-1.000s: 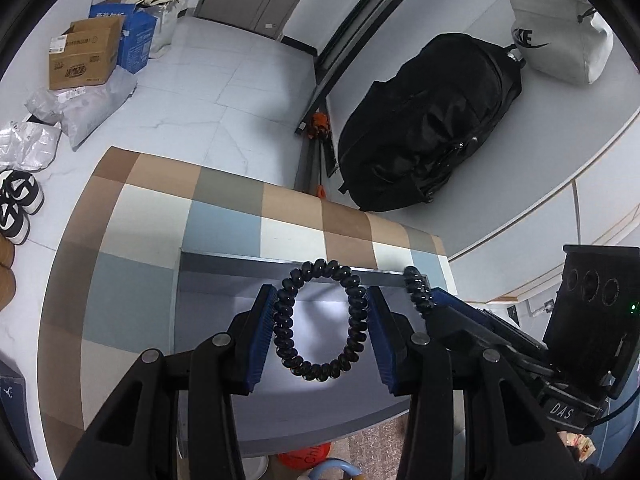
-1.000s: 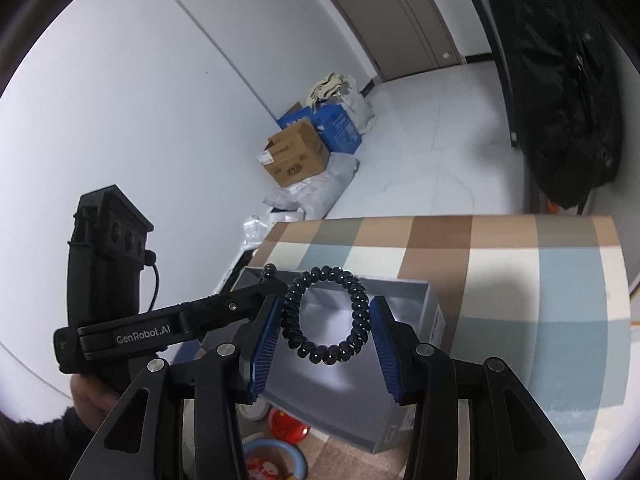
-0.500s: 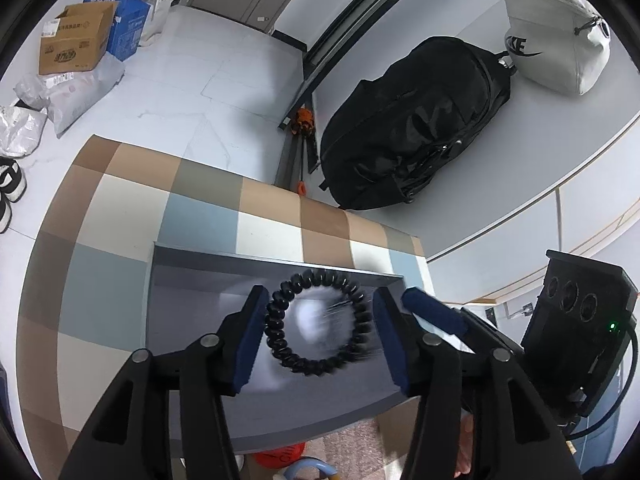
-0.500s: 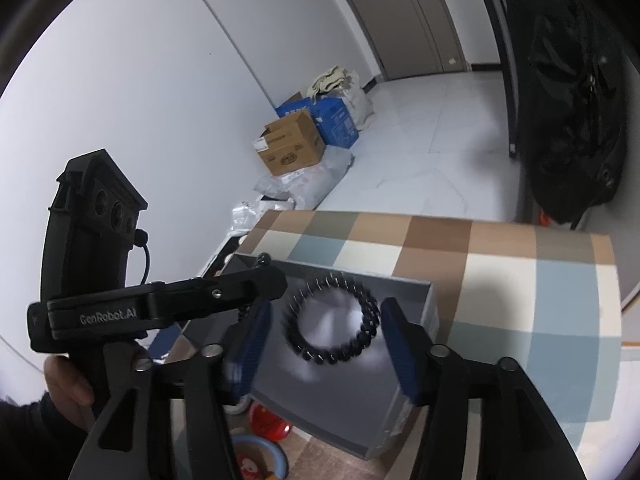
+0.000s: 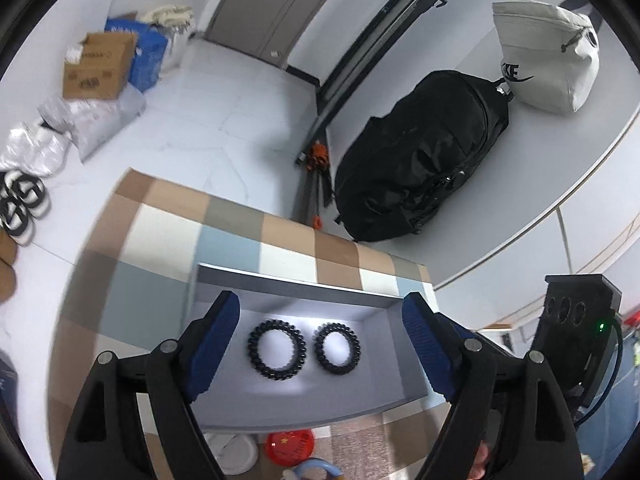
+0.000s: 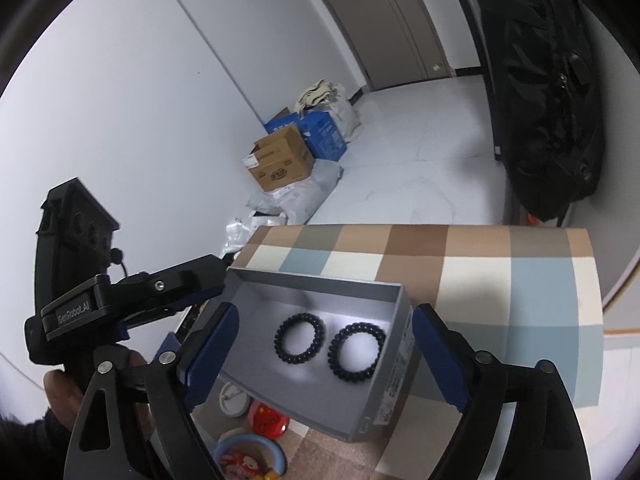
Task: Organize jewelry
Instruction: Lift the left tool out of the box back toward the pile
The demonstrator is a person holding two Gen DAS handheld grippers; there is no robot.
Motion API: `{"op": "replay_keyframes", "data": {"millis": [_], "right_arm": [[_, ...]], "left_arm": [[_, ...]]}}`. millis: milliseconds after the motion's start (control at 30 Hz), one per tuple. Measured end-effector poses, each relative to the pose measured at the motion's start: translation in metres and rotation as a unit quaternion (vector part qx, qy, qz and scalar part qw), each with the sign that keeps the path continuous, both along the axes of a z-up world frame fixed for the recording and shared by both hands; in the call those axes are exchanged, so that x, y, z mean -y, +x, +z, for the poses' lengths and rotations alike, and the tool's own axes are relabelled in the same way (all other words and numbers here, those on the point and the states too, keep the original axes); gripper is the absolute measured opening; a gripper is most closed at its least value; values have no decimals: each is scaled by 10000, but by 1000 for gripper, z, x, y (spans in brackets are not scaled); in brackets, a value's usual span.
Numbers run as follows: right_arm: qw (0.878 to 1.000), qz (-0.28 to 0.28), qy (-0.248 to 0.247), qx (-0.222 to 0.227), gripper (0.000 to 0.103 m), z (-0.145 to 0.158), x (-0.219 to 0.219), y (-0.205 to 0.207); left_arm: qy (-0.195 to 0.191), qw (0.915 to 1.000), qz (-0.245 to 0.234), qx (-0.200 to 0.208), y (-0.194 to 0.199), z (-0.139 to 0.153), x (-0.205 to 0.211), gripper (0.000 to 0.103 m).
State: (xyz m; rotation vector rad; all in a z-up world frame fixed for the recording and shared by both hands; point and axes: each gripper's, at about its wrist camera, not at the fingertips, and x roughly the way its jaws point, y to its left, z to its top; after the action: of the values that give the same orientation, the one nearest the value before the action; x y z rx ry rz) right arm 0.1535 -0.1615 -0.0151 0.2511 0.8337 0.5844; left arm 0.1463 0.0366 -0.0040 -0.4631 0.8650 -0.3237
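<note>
L gripper: blue-padded jaws wide apart, just been opening, nothing held. Two black coiled spiral bracelets lie flat in shallow grey cardboard box on checked brown/blue/cream tablecloth: left bracelet, right bracelet, just beside each other, apart or touching unclear. R gripper: jaws also wide, just been opening, empty, same pair below.

Risks, my read: box near edge overhangs table, so knock from either gripper cd tip it, spill bracelets onto floor clutter. Both grippers crowd same box, collision poss on pull-back.

your left gripper has just been opening; two black bracelets lie side by side in the grey box.
</note>
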Motion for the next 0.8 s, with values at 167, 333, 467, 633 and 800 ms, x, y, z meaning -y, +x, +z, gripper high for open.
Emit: {"op": "replay_keyframes", "data": {"millis": [167, 333, 467, 633, 800], "right_arm": [[9999, -72, 19, 101, 98, 8, 1, -9], [9997, -121, -5, 221, 102, 14, 1, -22], [9995, -190, -57, 250, 103, 16, 3, -33], [9992, -281, -62, 286, 103, 18, 8, -47], [9991, -303, -118, 287, 103, 20, 9, -60]], "left_arm": [[321, 9992, 176, 185, -14, 10, -5, 80], [522, 9977, 268, 336, -30, 11, -8, 81], [791, 9958, 307, 340, -41, 10, -6, 81], [1076, 9932, 317, 306, -58, 6, -6, 81], [1407, 9884, 421, 389, -80, 4, -5, 93]]}}
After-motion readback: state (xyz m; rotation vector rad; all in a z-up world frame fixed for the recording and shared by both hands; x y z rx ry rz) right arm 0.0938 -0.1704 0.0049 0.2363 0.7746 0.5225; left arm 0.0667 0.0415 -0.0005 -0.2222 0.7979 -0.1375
